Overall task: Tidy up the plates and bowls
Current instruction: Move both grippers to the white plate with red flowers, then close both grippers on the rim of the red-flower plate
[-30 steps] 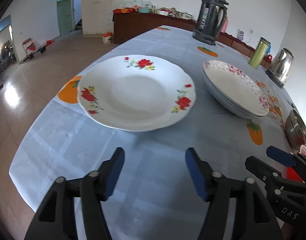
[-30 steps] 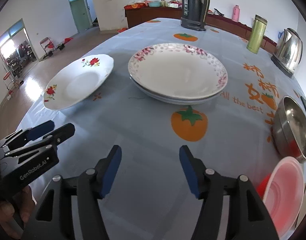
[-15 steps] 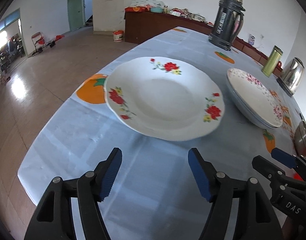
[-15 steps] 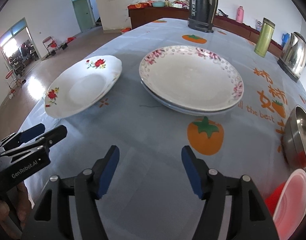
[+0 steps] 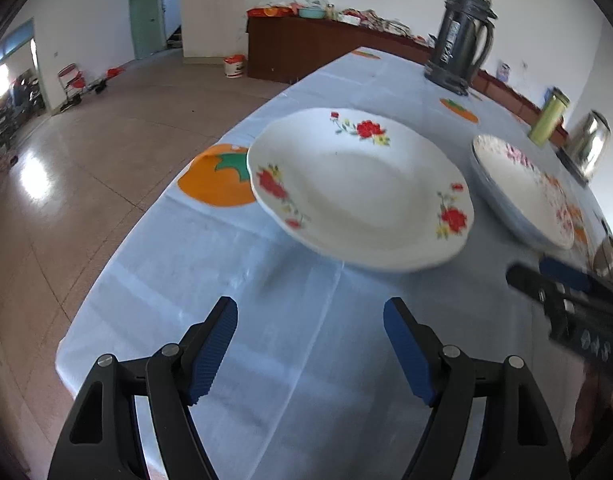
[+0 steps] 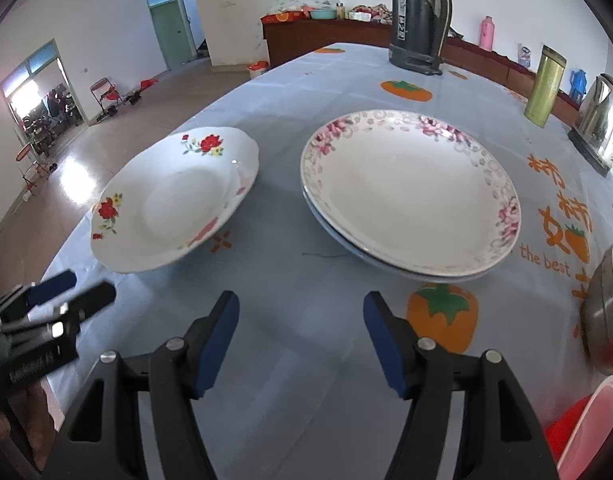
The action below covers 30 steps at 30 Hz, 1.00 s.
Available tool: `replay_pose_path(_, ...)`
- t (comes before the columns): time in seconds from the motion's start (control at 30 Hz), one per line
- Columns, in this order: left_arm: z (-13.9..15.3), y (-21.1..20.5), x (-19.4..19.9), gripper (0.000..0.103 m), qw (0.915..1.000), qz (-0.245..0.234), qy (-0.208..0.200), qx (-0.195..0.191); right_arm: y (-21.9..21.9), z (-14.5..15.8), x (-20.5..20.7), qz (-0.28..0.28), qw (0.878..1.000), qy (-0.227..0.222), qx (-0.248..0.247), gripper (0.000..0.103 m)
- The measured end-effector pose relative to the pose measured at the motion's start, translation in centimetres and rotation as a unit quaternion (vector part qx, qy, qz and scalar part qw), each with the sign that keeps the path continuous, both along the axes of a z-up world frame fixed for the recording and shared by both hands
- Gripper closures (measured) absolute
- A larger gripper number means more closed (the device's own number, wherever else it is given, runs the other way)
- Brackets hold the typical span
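Plates are what this turns on, and the red-flower plate (image 5: 360, 188) is the loose one. From the left wrist camera it lies straight ahead of the left gripper (image 5: 310, 346), its near rim just beyond the blue pads, one edge hanging over the orange print at the table's (image 5: 266, 320) left side. The jaws have just been opening and stand apart with only cloth between them. The pink-rimmed stack (image 5: 522, 192) sits to the right, apart from it. The right gripper (image 5: 562, 280) pokes in at the right edge.

From the right wrist camera, the right gripper's jaws are also apart and empty, facing the gap between the two. The stack lies ahead and right, the flower plate ahead and left, nearer the left gripper. Being round, the plate offers no long axis; I judge the left gripper better placed to take its near rim.
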State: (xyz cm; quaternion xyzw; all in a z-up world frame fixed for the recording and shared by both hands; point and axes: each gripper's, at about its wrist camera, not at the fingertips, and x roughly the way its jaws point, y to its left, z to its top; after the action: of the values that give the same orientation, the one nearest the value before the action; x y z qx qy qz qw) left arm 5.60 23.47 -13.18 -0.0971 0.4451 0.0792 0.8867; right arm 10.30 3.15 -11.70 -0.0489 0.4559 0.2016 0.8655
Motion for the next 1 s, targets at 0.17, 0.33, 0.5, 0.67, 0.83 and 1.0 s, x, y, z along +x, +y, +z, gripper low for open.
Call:
replay_pose_path(0.17, 1.4, 1.4, -1.3, 0.026, 0.9995, 0.012, -0.029, 0.007, 0.5, -0.1, 0.5, -0.002, 1.0, 0.0, 0.007, 0.037)
replay_pose_path(0.33, 2.3, 3.4, -0.3, 0.026, 0.998, 0.042, -0.046, 0.013, 1.5, -0.1, 0.9, 0.001, 1.0, 0.0, 0.015, 0.037)
replay_pose_path(0.5, 2.5, 4.2, 1.3, 0.026, 0.997, 0.051, -0.052, 0.024, 2.0, 0.2, 1.2, 0.001, 1.0, -0.006, 0.018, 0.037)
replay_pose_path(0.67, 2.8, 4.5, 2.6, 0.026, 0.9964, 0.054, -0.058, 0.033, 2.7, 0.5, 1.8, 0.003, 1.0, -0.009, 0.018, 0.037)
replay_pose_path(0.83, 2.9, 4.6, 4.3, 0.026, 0.9953, 0.055, -0.065, 0.045, 3.8, 0.8, 2.6, 0.004, 1.0, -0.013, 0.024, 0.038)
replay_pose_path(1.0, 2.7, 4.9, 6.3, 0.026, 0.995, 0.058, -0.063, 0.052, 4.8, 1.0, 3.5, 0.005, 1.0, -0.019, 0.024, 0.04)
